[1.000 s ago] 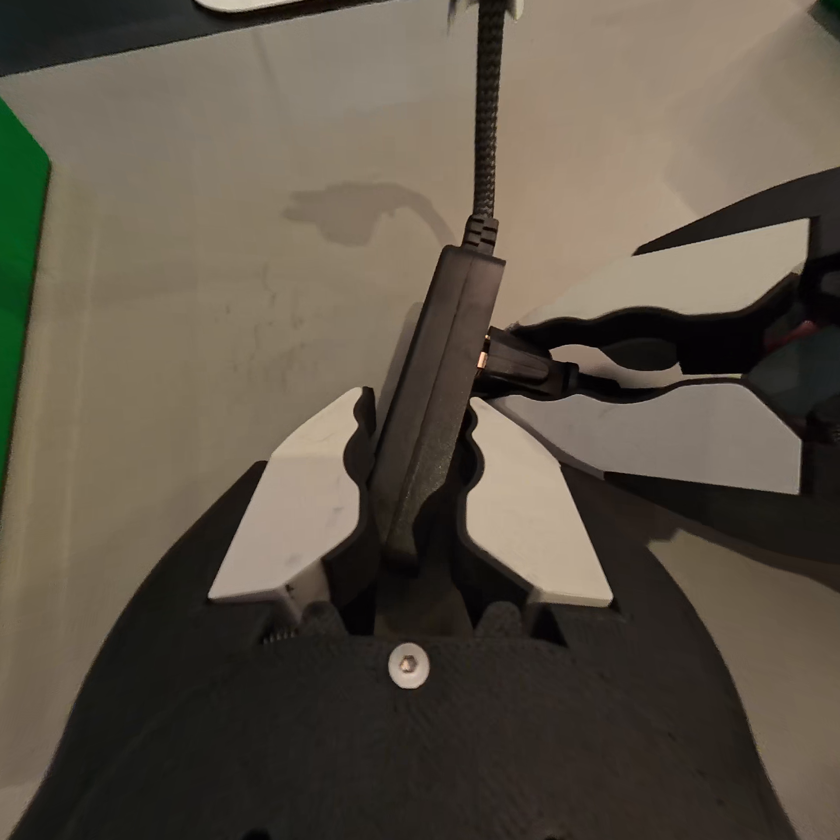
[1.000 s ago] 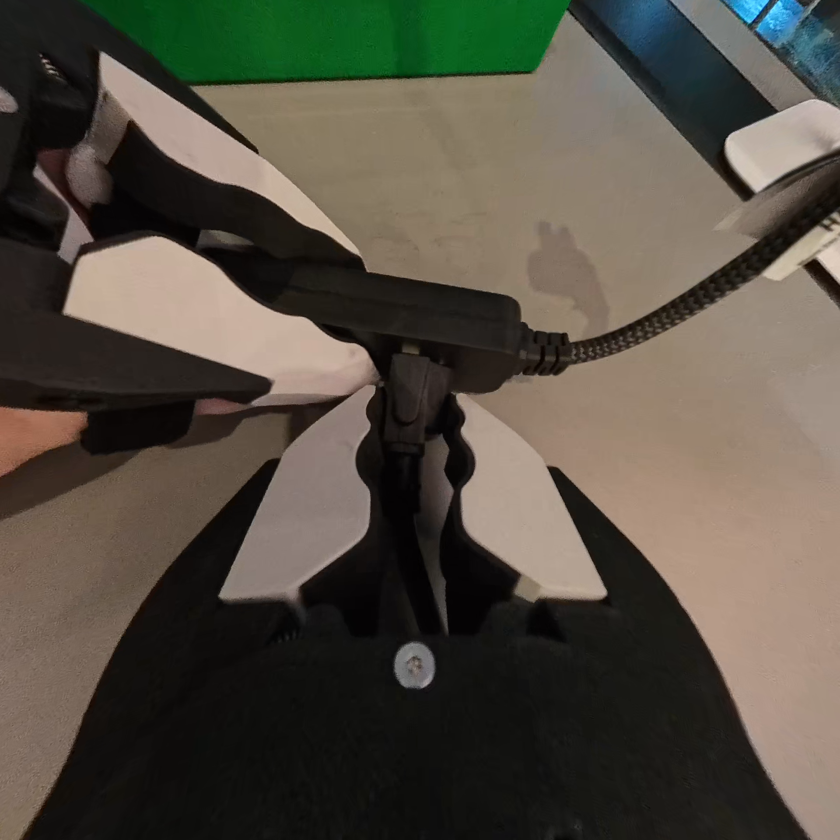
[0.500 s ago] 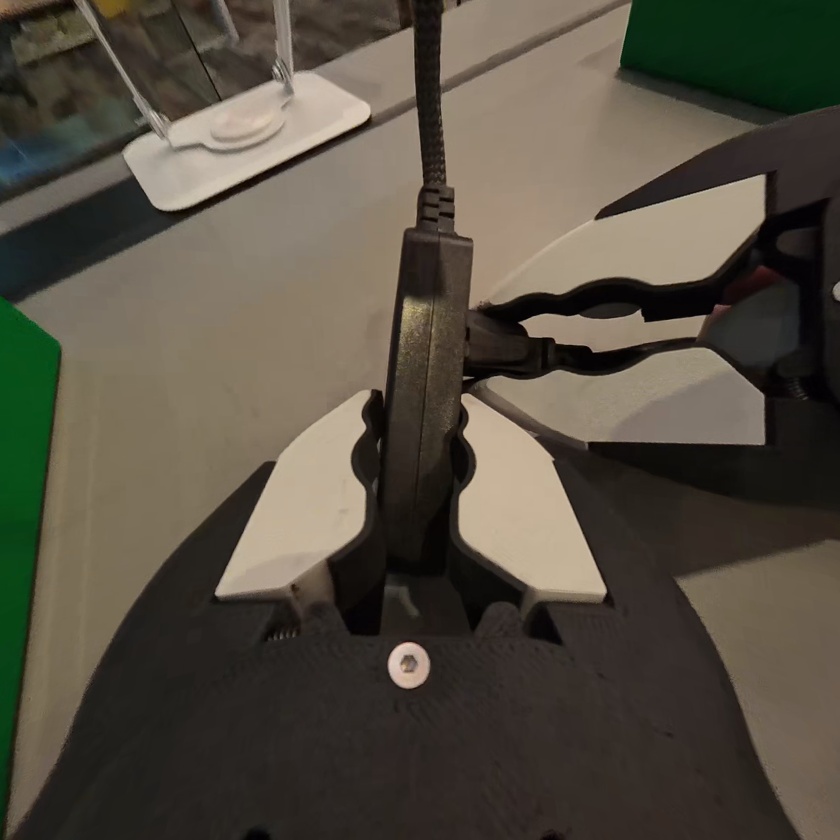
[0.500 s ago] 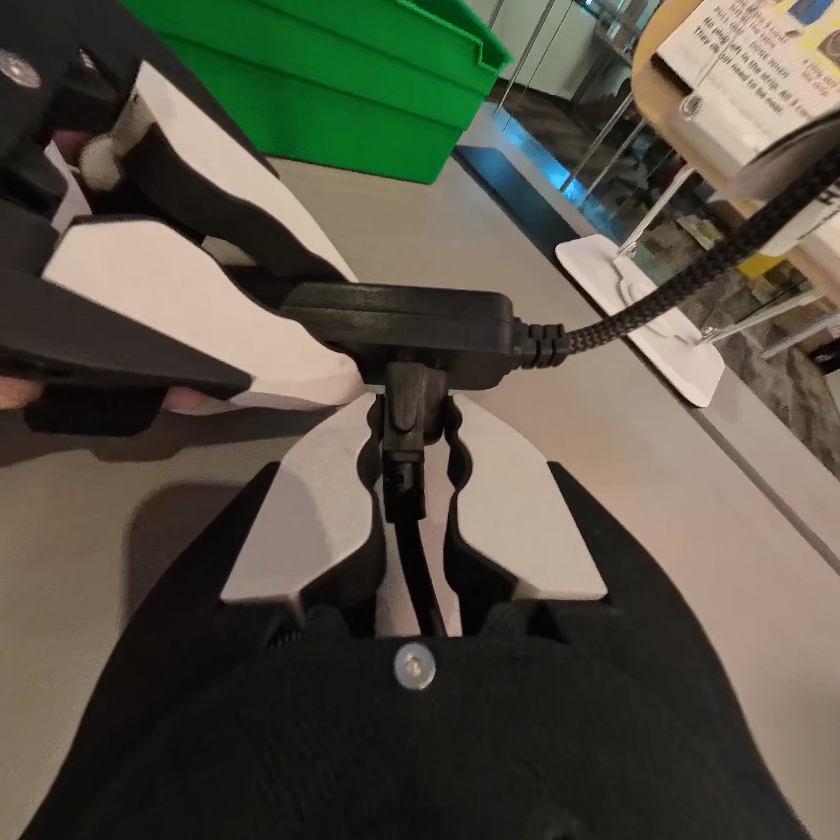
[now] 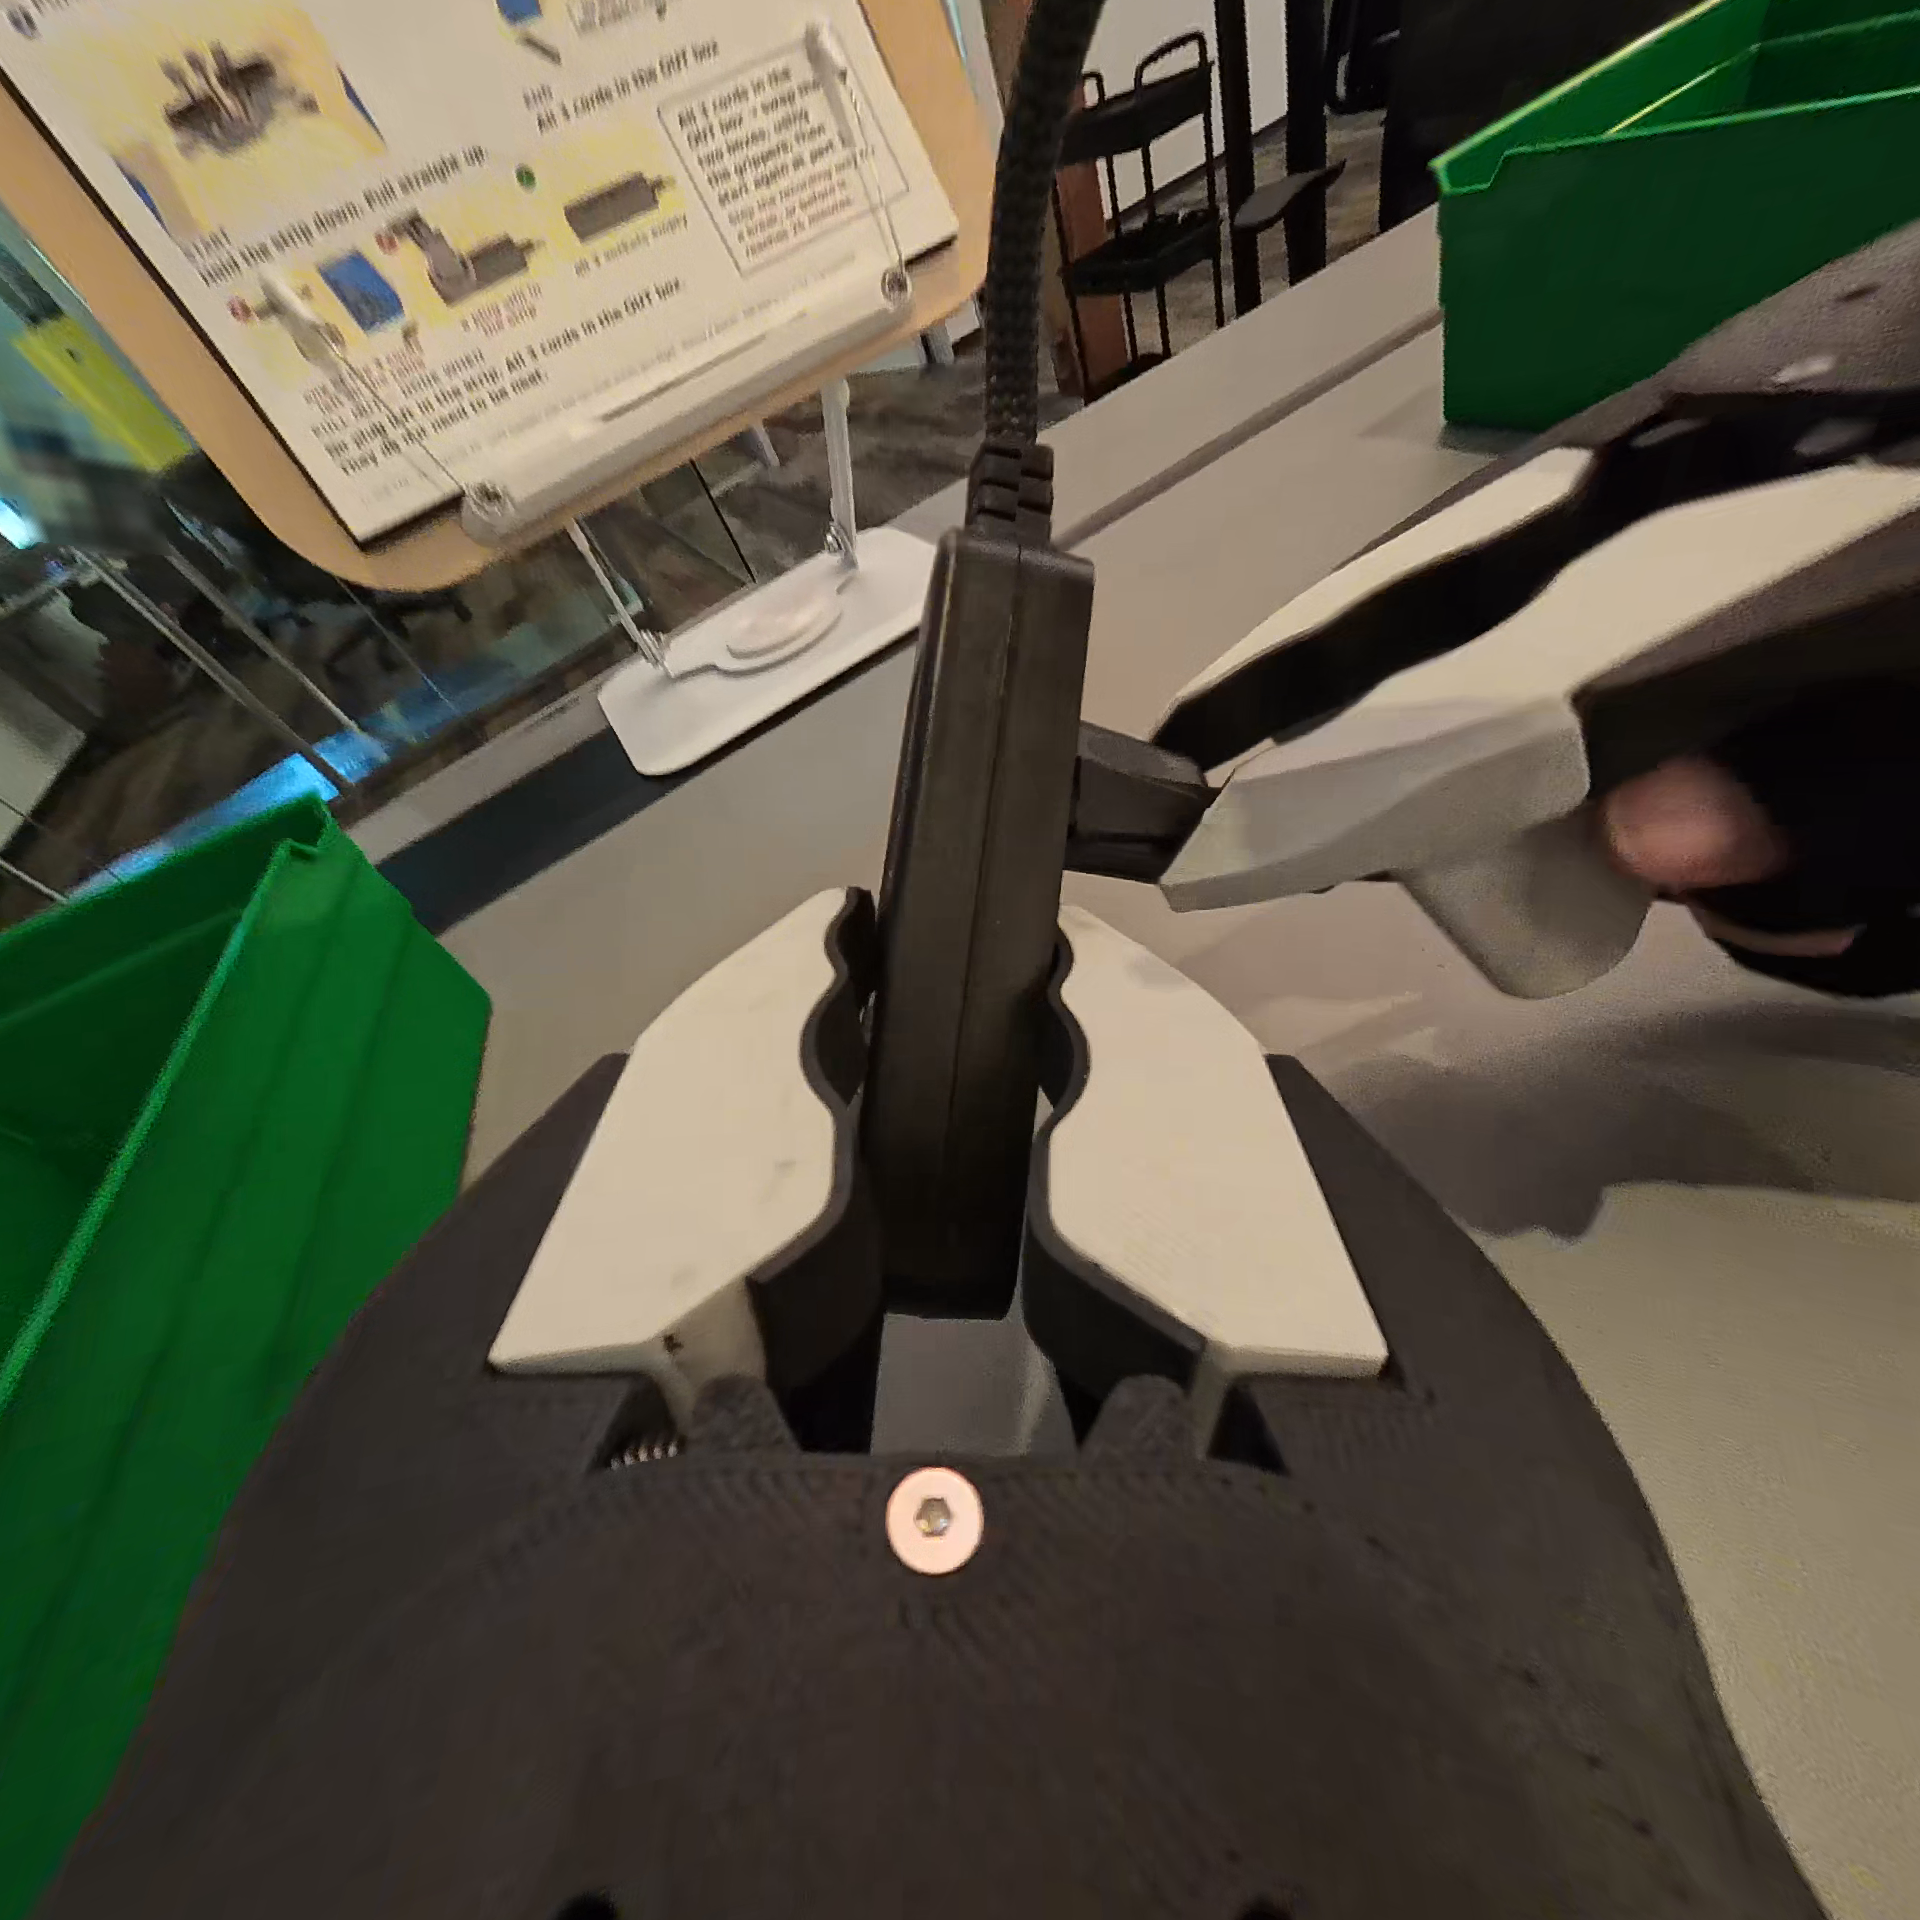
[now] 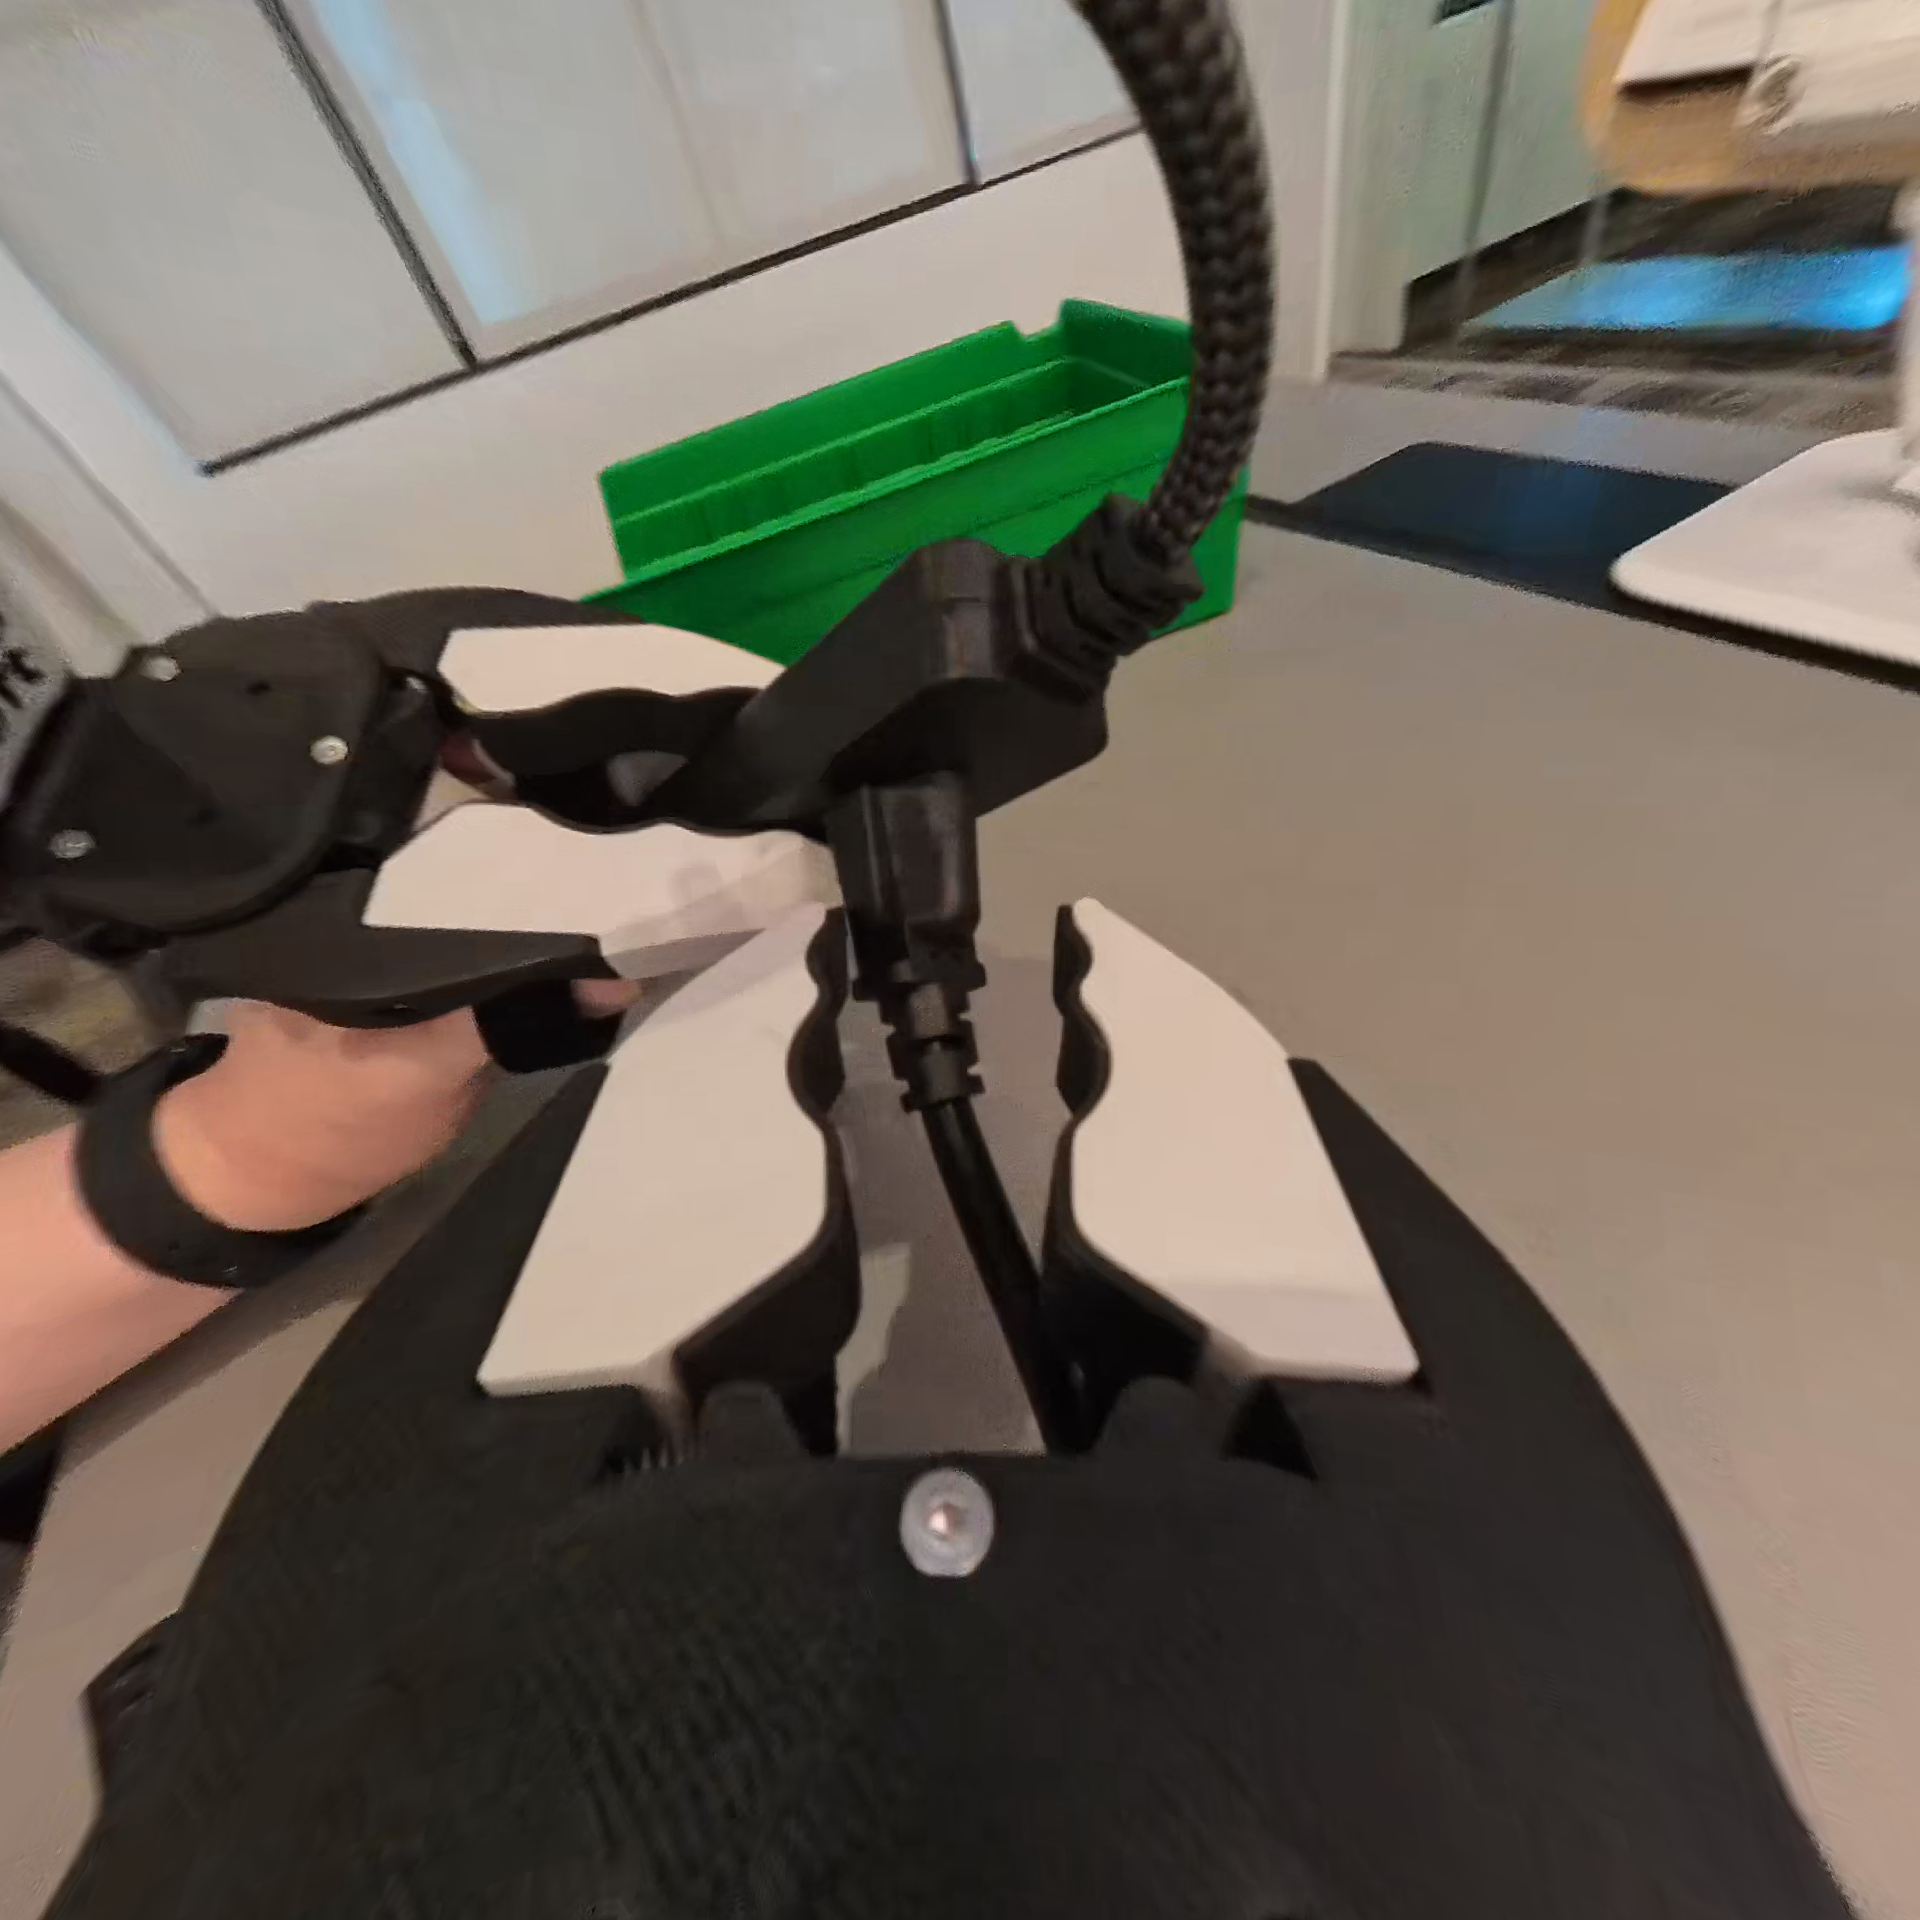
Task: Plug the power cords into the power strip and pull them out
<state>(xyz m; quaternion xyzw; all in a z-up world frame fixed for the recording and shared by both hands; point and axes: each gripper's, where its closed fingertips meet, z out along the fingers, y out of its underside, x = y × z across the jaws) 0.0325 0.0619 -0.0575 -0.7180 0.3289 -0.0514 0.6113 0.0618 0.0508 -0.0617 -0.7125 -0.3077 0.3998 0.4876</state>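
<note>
I keep the flat black plastic power strip (image 5: 977,914) clenched edge-on in my left gripper (image 5: 951,966) at frame centre, lifted off the grey table (image 5: 1662,1351) so its socket face turns right. There the black moulded plug (image 6: 914,852) sits seated in it; my right gripper (image 6: 940,956) stands released around the plug (fingers apart, not touching). Green plastic bins (image 5: 187,1143) flank left and upper right; the braided cable (image 6: 1205,312) arcs overhead, clear.

Looked like an office or demo workspace, grey surface (image 5: 1714,1351), green plastic bins (image 5: 187,1143), instruction sheet on clear stand (image 5: 499,208), glass partitions (image 5: 156,665), white wall panels (image 6: 520,208)
</note>
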